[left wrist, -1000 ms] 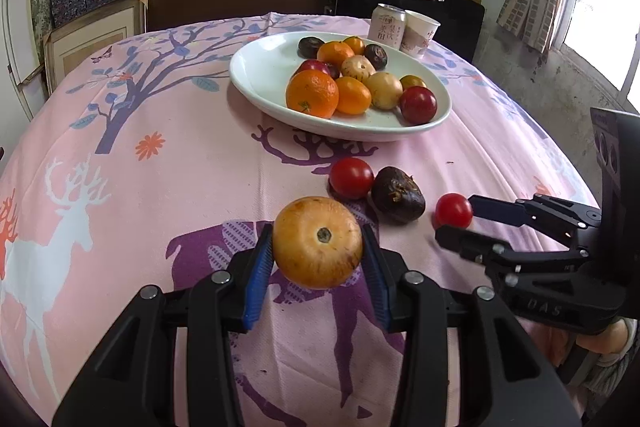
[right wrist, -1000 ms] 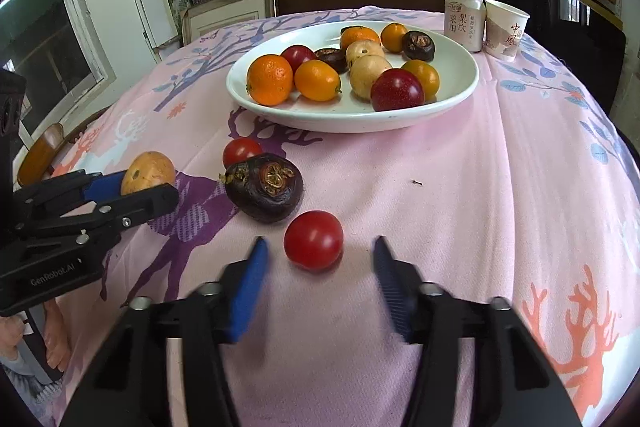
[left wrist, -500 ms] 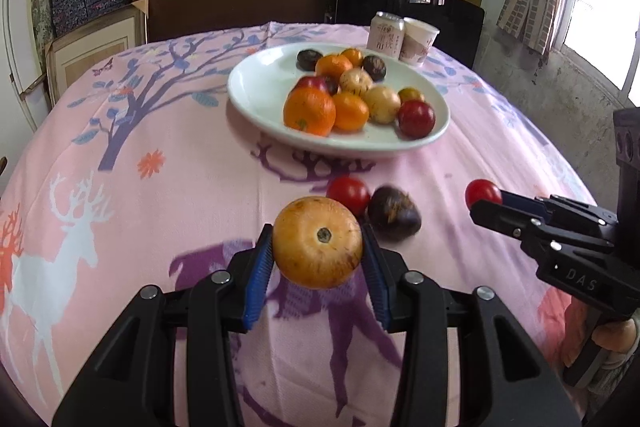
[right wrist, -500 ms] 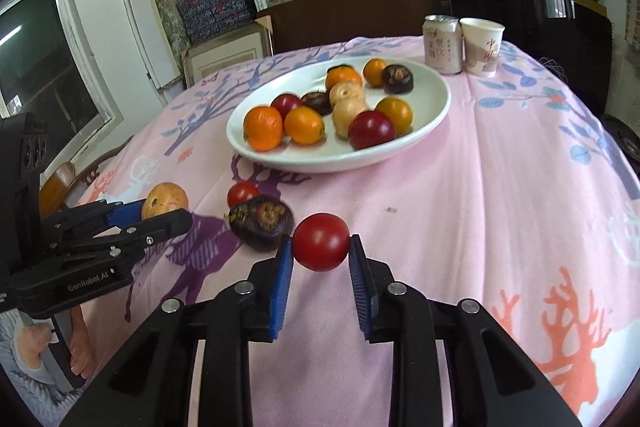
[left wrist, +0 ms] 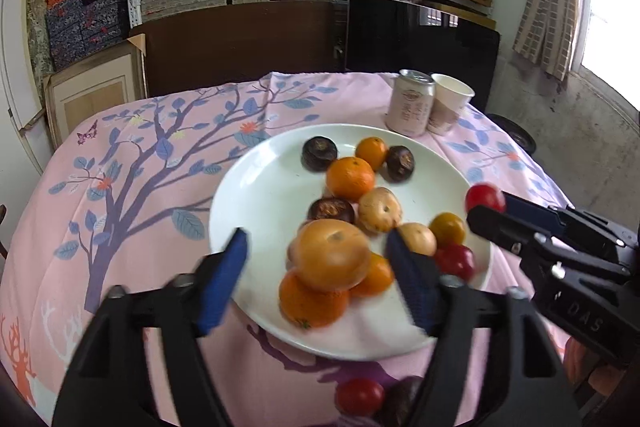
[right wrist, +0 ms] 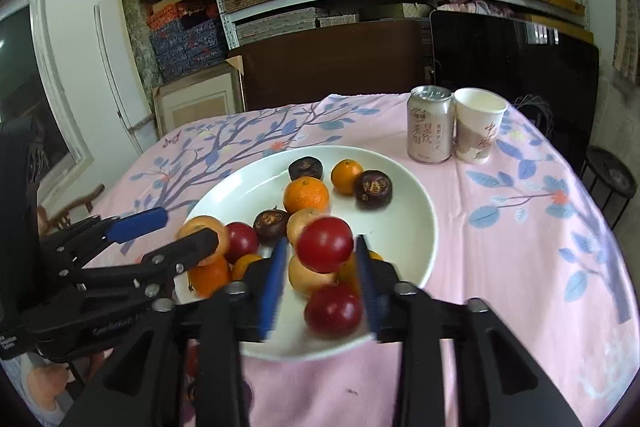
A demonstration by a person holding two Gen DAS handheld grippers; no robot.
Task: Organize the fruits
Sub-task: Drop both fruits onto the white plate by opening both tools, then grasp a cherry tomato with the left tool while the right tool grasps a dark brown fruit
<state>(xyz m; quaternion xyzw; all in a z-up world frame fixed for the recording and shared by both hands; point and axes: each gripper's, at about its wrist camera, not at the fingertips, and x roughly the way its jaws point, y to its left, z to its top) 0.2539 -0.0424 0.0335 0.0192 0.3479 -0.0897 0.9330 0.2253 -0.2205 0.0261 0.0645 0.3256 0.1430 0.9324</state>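
A white plate (left wrist: 256, 195) (right wrist: 408, 203) holds several oranges, dark fruits and red fruits. My left gripper (left wrist: 320, 267) is open above the plate's near side; a tan round fruit (left wrist: 332, 254) sits between its spread blue pads, on the pile of oranges. My right gripper (right wrist: 322, 259) is shut on a red tomato (right wrist: 325, 243) and holds it over the plate's near edge; it also shows in the left wrist view (left wrist: 485, 198). A red tomato (left wrist: 359, 395) and a dark fruit (left wrist: 400, 397) lie on the cloth in front of the plate.
A drink can (right wrist: 430, 129) and a paper cup (right wrist: 478, 125) stand behind the plate at the right. The pink patterned tablecloth (right wrist: 520, 247) covers the round table. Shelves and a dark cabinet stand behind the table.
Both grippers moved forward over the plate. The left gripper opened and let go of the tan fruit onto the pile. The right gripper still holds the tomato.
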